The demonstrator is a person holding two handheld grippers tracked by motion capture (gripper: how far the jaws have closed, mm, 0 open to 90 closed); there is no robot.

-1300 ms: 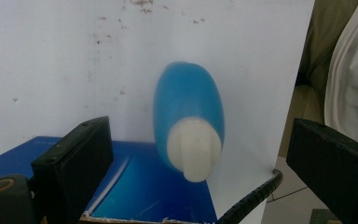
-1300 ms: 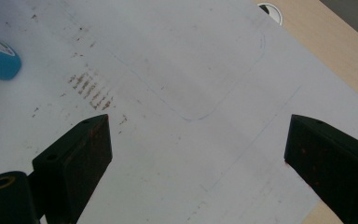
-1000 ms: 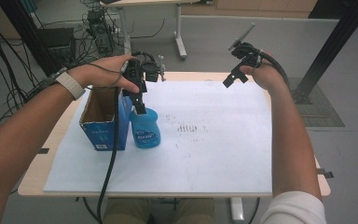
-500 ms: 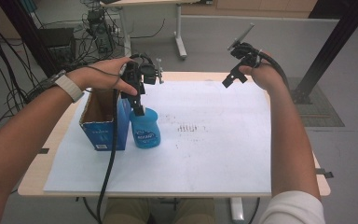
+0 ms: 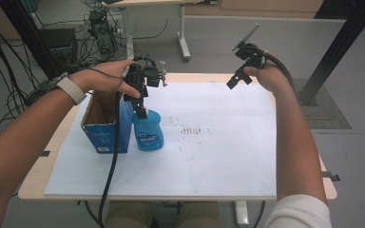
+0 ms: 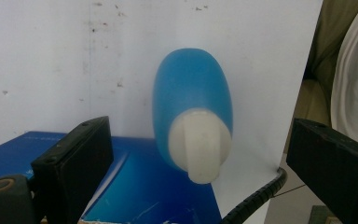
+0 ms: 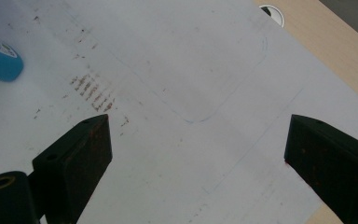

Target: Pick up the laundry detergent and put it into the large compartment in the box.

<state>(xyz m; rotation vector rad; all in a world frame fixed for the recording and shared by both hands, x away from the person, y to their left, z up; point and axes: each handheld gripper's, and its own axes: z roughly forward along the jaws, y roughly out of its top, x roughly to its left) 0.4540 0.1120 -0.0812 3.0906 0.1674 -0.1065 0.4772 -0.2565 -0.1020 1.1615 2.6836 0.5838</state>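
Bottle (image 5: 148, 133) first: a squat blue plastic body with a printed label on its near face and a pale, whitish cap (image 6: 200, 144) on top, standing upright on the white sheet (image 5: 204, 156) that covers the counter (image 5: 33, 183). Just left of the bottle, touching or nearly so, stands an open blue box (image 5: 100, 126). Directly above the bottle hangs the left gripper (image 5: 140, 102), jaws pointing down and spread wide, one on each side of the cap and clear of it. Right of the bottle, faint dark smudges (image 5: 192, 129) mark the sheet. Farther back and well right of the bottle, the right gripper (image 5: 235, 80) is held in the air over the sheet's far edge, jaws wide and empty.
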